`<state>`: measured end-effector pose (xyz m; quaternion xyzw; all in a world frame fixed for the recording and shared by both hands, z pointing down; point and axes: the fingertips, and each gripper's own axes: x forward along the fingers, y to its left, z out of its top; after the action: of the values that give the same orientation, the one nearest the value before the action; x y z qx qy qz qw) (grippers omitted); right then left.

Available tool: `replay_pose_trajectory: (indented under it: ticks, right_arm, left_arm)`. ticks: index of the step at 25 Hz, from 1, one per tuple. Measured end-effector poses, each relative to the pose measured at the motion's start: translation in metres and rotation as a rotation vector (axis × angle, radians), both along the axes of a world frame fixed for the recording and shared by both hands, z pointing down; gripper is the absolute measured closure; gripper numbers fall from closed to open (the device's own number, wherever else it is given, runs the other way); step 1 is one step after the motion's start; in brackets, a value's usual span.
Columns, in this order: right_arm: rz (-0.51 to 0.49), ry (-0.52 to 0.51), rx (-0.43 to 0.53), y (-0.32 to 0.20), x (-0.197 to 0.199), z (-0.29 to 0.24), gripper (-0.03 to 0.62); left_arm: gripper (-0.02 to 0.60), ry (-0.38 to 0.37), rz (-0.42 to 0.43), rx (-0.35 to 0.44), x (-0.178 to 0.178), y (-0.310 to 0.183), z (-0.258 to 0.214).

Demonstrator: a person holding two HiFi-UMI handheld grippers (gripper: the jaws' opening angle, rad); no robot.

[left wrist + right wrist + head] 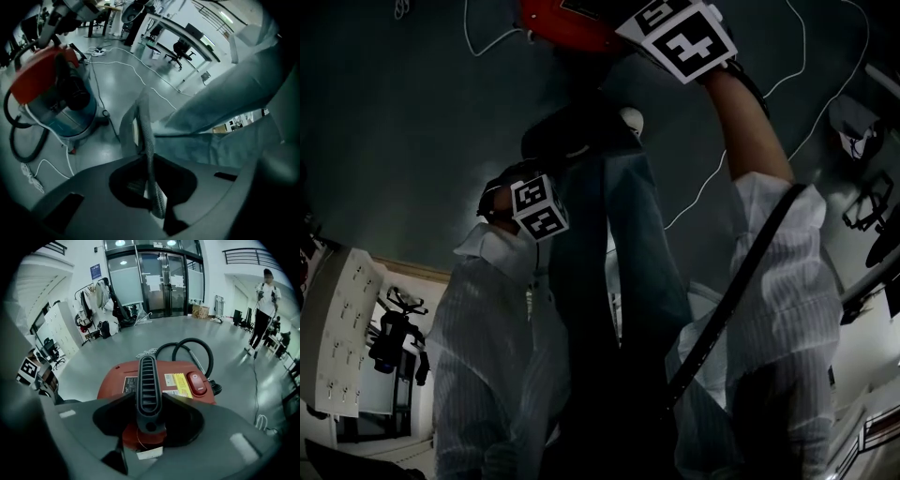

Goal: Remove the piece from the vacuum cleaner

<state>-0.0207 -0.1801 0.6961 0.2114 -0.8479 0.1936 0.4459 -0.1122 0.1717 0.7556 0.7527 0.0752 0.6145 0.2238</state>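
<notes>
The vacuum cleaner (51, 98) stands on the floor, with a red lid (161, 380) over a steel drum. A black ribbed handle (149, 385) runs along the lid's middle. My right gripper (149, 401) is down on the lid and shut on this handle, which fills the gap between the jaws and hides the fingers. In the head view its marker cube (684, 42) sits against the red lid (562, 23). My left gripper (142, 101) hangs off to the side by the person's trouser leg, shut, with its grey fingers (149, 140) pressed together on nothing.
A black hose (192, 350) loops behind the lid and a red switch (197, 383) sits on its right. White cable (140, 75) trails over the grey floor. Desks and office chairs (180, 47) stand farther off. A person (262, 310) stands at the far right.
</notes>
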Motion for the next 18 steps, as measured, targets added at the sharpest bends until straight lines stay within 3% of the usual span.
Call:
replay_pose_trajectory:
  ticks: [4,6,10,18]
  right_arm:
    - [0.139,0.017,0.111,0.006,0.016,-0.021,0.435]
    - [0.2,-0.01,0.122,0.015,0.02,-0.039,0.449]
    - [0.26,-0.103,0.136,0.049,0.015,-0.094,0.592]
    - [0.426,-0.314,0.225,0.079,0.027,-0.266,0.594]
  left_arm:
    - [0.569,0.019,-0.036,0.036,0.009,-0.029,-0.024]
    - [0.569,0.039,-0.04,0.053,0.014,-0.043,-0.044]
    - [0.568,0.065,-0.054,0.086,0.023,-0.056,-0.087]
    - [0.568,0.101,-0.171,0.242,0.052,-0.103,-0.214]
